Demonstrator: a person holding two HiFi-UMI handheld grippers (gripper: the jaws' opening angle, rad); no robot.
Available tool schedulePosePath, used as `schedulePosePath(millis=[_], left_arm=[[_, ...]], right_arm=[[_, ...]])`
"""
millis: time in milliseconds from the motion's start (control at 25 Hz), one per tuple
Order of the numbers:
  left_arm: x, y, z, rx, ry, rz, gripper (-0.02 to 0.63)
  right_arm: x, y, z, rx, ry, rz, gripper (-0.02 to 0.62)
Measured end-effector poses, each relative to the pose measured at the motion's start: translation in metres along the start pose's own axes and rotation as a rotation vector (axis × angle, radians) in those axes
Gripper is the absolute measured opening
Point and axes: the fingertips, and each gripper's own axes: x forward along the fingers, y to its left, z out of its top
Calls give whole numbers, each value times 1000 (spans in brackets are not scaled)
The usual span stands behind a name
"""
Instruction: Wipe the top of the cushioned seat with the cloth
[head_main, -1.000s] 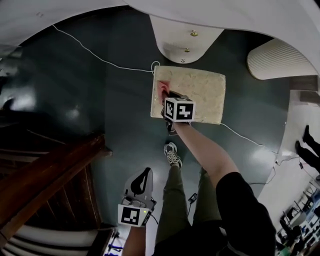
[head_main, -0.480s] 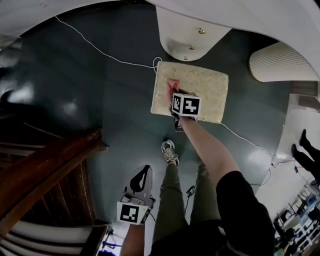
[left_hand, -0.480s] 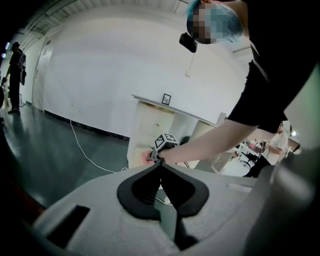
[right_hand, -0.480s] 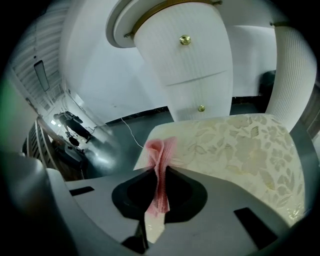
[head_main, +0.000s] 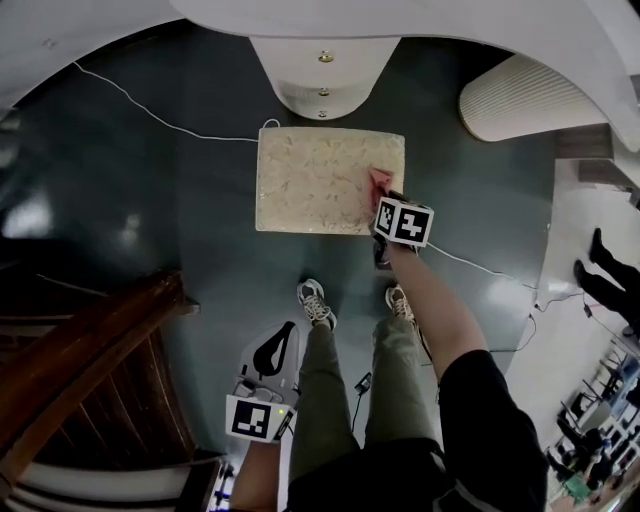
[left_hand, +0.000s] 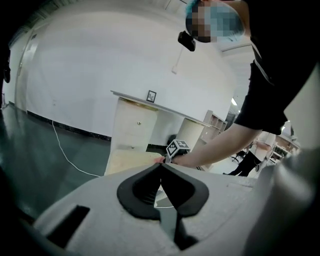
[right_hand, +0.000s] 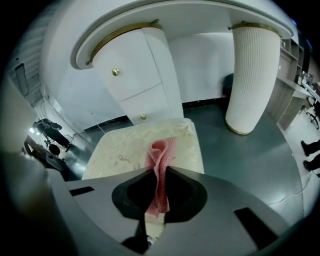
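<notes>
The right gripper (right_hand: 159, 171) has its jaws clamped on a pink cloth (right_hand: 161, 149), which stands pinched as a narrow upright fold between the dark pads. The cloth's free end spills forward onto the top of the cushioned seat (right_hand: 125, 147). In the head view the right gripper (head_main: 389, 200) reaches in from the person's right arm, its marker cube (head_main: 403, 222) just past the seat's near right corner. The pink cloth (head_main: 379, 181) lies on the cream, mottled top of the cushioned seat (head_main: 320, 180), close to its right edge and towards the near side. The left gripper (head_main: 288, 336) hangs low beside the person's left leg, well apart from the seat, above the dark green floor (head_main: 150, 220). In its own view the left gripper (left_hand: 160, 166) has its jaws brought together with the tips meeting and nothing between them; beyond them the right arm and its marker cube (left_hand: 178, 148) show over the pale seat. The seat stands on the floor just in front of a white cabinet (head_main: 322, 70) with small brass knobs, under a curved white top. A ribbed white column (head_main: 510, 95) stands off to the right, well apart from the seat. A thin white cable (head_main: 160, 118) trails across the floor to the seat's far left corner. The person's two shoes (head_main: 315, 303) stand near the seat's front edge, and dark wooden stairs (head_main: 90, 370) fill the lower left.
</notes>
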Motion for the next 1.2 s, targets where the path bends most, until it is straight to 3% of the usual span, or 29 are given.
schedulePosePath(millis=[280, 560, 680, 840, 1200], left_arm=[[29, -37, 3, 14, 19, -58, 17], [39, -49, 7, 23, 25, -75, 17], [36, -47, 10, 22, 21, -72, 17], [28, -36, 10, 11, 14, -58, 17], [-7, 16, 1, -22, 7, 20, 17]], right_arm=[[-20, -81, -1, 37, 14, -98, 28], [-35, -101, -2, 69, 0, -118, 28], [-41, -74, 4, 68, -44, -53, 26], [-43, -7, 2, 71, -73, 92, 27], [-10, 155, -41, 34, -28, 307, 27]])
